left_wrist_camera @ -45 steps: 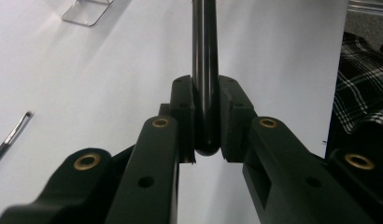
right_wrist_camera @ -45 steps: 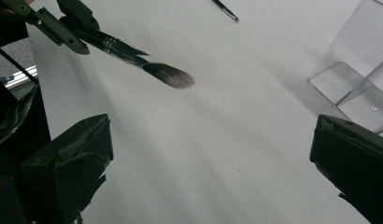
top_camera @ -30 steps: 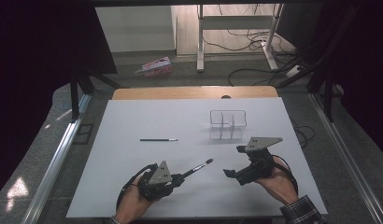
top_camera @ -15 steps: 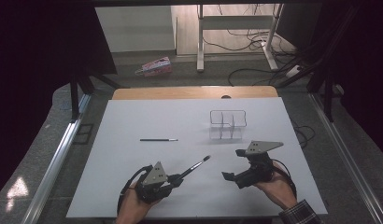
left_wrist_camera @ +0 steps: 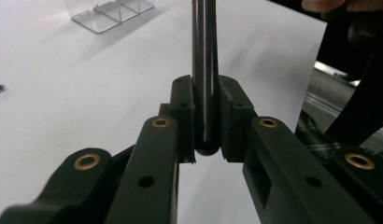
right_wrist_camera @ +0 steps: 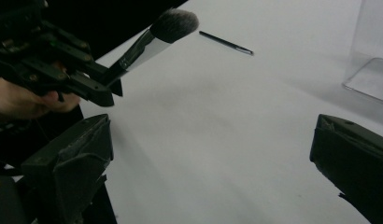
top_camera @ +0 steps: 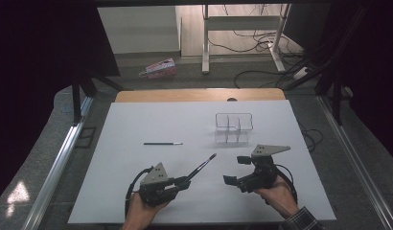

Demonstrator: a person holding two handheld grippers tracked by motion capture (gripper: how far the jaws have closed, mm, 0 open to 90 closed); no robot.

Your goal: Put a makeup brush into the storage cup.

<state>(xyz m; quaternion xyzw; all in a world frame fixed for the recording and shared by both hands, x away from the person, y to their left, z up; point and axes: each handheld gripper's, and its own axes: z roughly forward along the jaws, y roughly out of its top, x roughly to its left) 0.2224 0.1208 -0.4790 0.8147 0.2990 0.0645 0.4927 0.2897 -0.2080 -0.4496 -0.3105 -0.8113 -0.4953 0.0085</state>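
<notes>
- Since the earlier frames, your left hand-held gripper [top_camera: 185,182] has drawn slightly back toward 6 o'clock, carrying the makeup brush [top_camera: 200,167] with it; your right hand-held gripper [top_camera: 236,169] has moved little.
- Left jaws are clamped on the brush handle's rounded butt end; right jaws stand wide, holding nothing.
- The brush is lifted off the white bench [top_camera: 137,124], between both grippers.
- Its long axis runs toward 2 o'clock, bristles leading, pointing roughly at the clear organizer [top_camera: 233,127].
- Risk: gripped so near the end, the smooth round handle could pivot or slip if you swing it quickly.
- A thin pencil [top_camera: 162,143] lies at 11 o'clock, well apart.
</notes>
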